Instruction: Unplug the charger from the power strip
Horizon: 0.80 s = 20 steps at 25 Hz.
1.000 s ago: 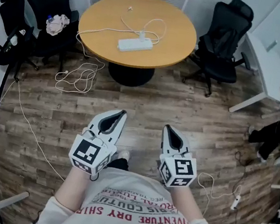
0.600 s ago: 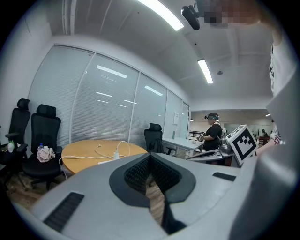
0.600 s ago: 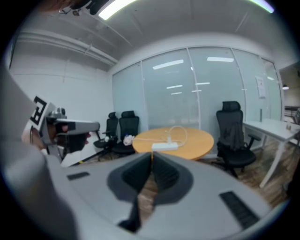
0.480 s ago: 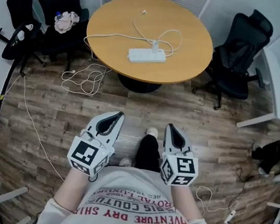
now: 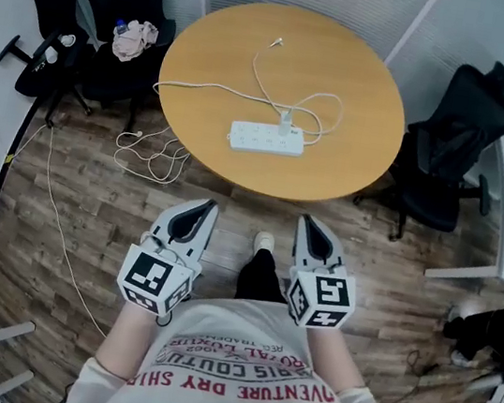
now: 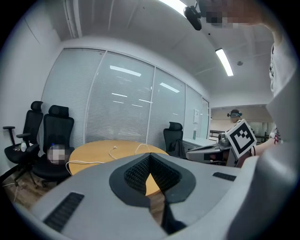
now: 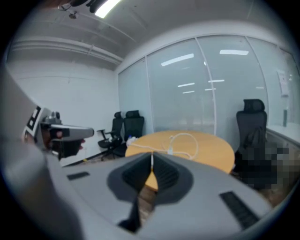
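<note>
The power strip (image 5: pixel 266 138) lies flat on the near part of the round wooden surface (image 5: pixel 366 81). The charger (image 5: pixel 286 121) stands plugged into it toward the right end, and its thin white cable (image 5: pixel 326 122) makes a loop beside it. The strip's own cord (image 5: pixel 194 88) runs left over the edge and down to the floor (image 5: pixel 90 208), so I judge the strip may slide if only the charger is pulled.

The left claw (image 5: pixel 206 206) and the right claw (image 5: pixel 308 222) are held low in front of the person's body, well apart from the surface, and both point toward it. Each one is clenched on nothing; in the gripper views the pads meet at the tip. They are probably carried closed because no grasp is needed yet, as the strip is out of reach. Two claws side by side suit the job: one to press the strip down, one to take the charger
</note>
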Tool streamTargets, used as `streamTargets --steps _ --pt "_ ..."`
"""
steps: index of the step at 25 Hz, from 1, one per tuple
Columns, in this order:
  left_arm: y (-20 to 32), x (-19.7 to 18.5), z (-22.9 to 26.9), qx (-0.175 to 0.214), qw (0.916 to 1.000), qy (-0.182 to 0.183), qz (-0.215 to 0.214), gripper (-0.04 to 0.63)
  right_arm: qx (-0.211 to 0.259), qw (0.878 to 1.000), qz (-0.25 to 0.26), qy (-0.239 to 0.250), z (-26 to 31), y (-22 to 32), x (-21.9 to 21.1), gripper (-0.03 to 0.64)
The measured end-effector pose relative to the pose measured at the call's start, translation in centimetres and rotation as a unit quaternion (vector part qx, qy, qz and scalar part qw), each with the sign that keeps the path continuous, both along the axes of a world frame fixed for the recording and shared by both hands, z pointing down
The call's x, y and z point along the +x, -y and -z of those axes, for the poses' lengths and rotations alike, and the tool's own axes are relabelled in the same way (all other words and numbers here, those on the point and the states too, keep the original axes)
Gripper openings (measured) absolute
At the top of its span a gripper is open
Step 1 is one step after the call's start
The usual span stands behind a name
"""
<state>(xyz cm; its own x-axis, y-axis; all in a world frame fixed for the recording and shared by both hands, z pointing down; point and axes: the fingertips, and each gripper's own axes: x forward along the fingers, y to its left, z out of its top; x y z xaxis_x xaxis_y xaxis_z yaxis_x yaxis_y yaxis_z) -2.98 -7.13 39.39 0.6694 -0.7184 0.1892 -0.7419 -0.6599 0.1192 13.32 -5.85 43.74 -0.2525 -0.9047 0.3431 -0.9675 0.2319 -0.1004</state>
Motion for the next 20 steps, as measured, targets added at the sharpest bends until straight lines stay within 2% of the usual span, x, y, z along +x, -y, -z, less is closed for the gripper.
streamTargets --steps 6,10,14,20 --pt "8.7 3.2 -0.3 -0.010 0.9985 0.006 0.053 0.034 -0.011 0.998 0.055 -0.001 -0.4 10.0 3.2 0.029" --pt "13.0 6.1 -1.1 -0.019 0.9973 0.009 0.070 0.034 -0.025 0.996 0.082 0.005 -1.6 15.0 5.4 0.029" --pt "16.5 7.6 -2.3 -0.029 0.9957 0.016 0.087 0.034 -0.040 0.994 0.105 0.005 -3.2 18.7 6.4 0.029" --pt "20.2 8.4 -4.4 -0.055 0.9925 0.023 0.107 0.034 -0.074 0.985 0.154 0.006 -5.4 21.9 5.8 0.029"
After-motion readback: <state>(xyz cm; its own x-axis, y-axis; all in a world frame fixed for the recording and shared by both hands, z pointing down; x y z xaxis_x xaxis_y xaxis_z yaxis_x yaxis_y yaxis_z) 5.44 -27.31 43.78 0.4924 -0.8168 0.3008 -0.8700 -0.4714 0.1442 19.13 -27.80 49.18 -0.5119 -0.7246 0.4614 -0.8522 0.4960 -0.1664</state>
